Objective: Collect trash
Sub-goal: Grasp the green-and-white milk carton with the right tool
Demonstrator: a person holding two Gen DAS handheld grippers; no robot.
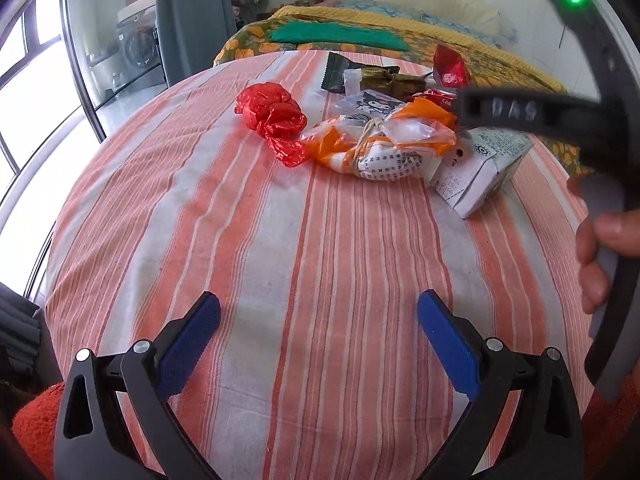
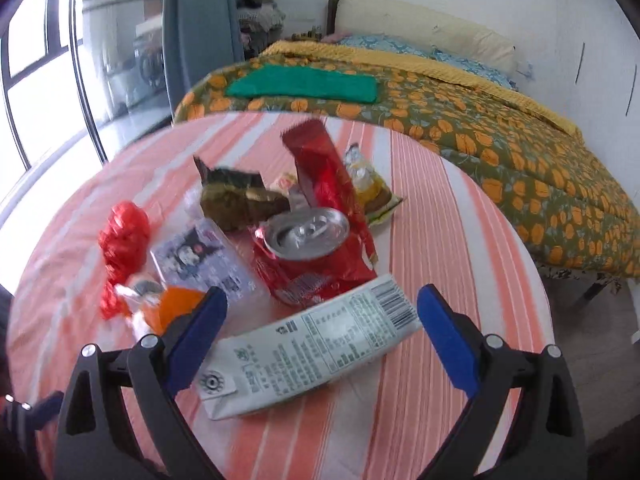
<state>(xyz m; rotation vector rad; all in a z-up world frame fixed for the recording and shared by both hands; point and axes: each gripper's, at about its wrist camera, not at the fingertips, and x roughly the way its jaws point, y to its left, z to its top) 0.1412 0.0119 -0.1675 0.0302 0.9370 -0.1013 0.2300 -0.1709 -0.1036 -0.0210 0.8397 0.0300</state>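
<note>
A pile of trash lies on a round table with an orange-striped cloth point(image 1: 280, 240). It holds a crumpled red plastic bag point(image 1: 272, 114), an orange-and-clear plastic bundle point(image 1: 380, 140), a white flattened carton point(image 1: 480, 172) point(image 2: 312, 348), a crushed red can point(image 2: 308, 232), a red wrapper point(image 2: 320, 164) and a dark wrapper point(image 2: 236, 196). My left gripper point(image 1: 318, 320) is open and empty over bare cloth, short of the pile. My right gripper point(image 2: 320, 312) is open, its blue fingers either side of the white carton, just above it.
The right tool's body and the hand holding it point(image 1: 600, 248) fill the right edge of the left wrist view. A bed with an orange-flowered cover point(image 2: 480, 132) stands behind the table. A window point(image 2: 36, 80) and a curtain point(image 2: 200, 20) are at the left.
</note>
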